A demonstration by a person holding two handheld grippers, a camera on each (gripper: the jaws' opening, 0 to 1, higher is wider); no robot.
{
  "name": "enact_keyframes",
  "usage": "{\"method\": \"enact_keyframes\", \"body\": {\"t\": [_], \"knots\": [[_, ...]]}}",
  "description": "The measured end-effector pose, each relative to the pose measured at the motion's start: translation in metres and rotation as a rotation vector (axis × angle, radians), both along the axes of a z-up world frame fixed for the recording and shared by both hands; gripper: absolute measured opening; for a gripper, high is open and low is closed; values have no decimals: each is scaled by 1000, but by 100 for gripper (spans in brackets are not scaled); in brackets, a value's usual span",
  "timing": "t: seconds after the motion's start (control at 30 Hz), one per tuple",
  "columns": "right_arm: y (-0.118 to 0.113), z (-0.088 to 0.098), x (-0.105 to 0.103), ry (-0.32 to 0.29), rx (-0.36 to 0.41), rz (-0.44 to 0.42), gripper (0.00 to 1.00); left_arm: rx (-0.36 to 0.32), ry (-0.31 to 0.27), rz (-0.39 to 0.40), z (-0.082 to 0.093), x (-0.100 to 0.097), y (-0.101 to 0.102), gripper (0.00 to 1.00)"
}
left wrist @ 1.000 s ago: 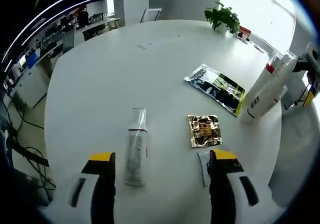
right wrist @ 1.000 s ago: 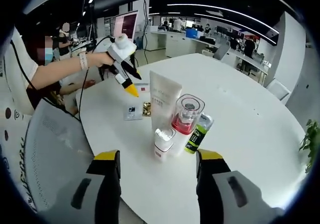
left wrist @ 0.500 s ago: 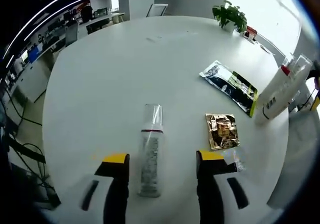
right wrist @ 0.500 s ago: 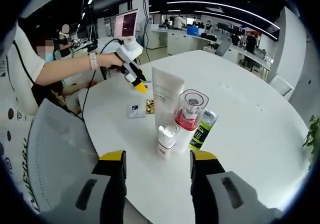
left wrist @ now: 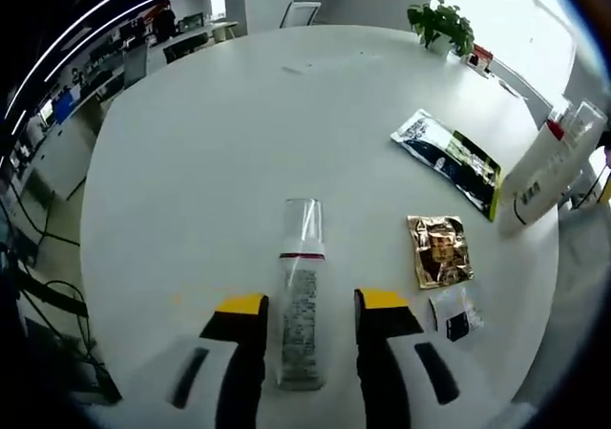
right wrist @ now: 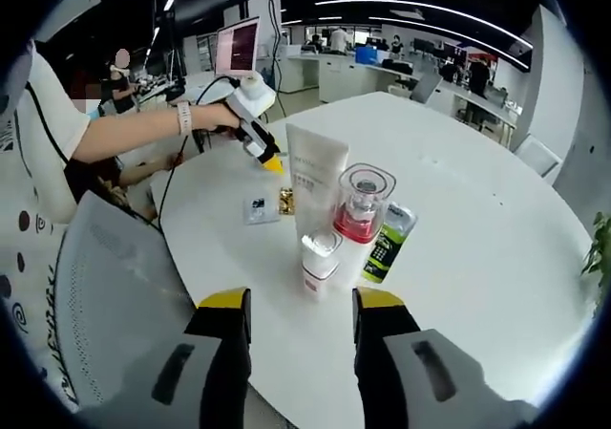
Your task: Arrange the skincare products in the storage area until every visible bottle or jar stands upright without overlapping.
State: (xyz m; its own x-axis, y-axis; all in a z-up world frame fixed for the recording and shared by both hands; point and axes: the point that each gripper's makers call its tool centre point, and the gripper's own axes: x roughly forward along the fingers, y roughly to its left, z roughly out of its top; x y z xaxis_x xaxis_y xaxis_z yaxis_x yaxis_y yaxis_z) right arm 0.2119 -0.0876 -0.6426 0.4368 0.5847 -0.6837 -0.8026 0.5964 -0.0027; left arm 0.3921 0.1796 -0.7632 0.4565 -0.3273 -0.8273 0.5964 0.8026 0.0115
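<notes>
I start on my left side, where my left gripper (left wrist: 308, 305) has its two jaws apart with a clear bottle (left wrist: 302, 314) lying flat between them on the white table (left wrist: 191, 161). The jaws sit close to the bottle on both sides, but I cannot tell if they touch it yet. The bottle's cap end points away from the jaws, so I think I am lined up this way to pinch its body and tip it up to stand. Past the right jaw lies a small clear packet (left wrist: 452, 311), then a gold packet (left wrist: 440, 250), and farther off a dark packet with a green edge (left wrist: 449, 159). These are flat, so they cannot fall over. Far to the right stands a white tube (left wrist: 540, 174). Now to my right side: my right gripper (right wrist: 301, 310) has its jaws apart too and holds nothing. It hangs back from the table edge, I think to stay out of the way. Just ahead of the jaws stand a small white bottle (right wrist: 318, 263), a red bottle with a clear cap (right wrist: 356, 209) and the white tube (right wrist: 318, 186), all upright and close together. The task is not done, since one bottle is lying down.
</notes>
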Motion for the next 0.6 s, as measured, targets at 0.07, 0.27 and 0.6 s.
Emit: {"method": "enact_keyframes", "body": {"t": [0.07, 0.27, 0.6], "knots": [[0, 0, 0, 3, 3, -1, 42, 5, -3, -14, 1, -1, -2, 30], [0, -2, -1, 13, 11, -4, 41, 10, -1, -28, -1, -2, -5, 22], [1, -2, -1, 20, 33, -8, 38, 55, -1, -54, -2, -3, -8, 23]]}}
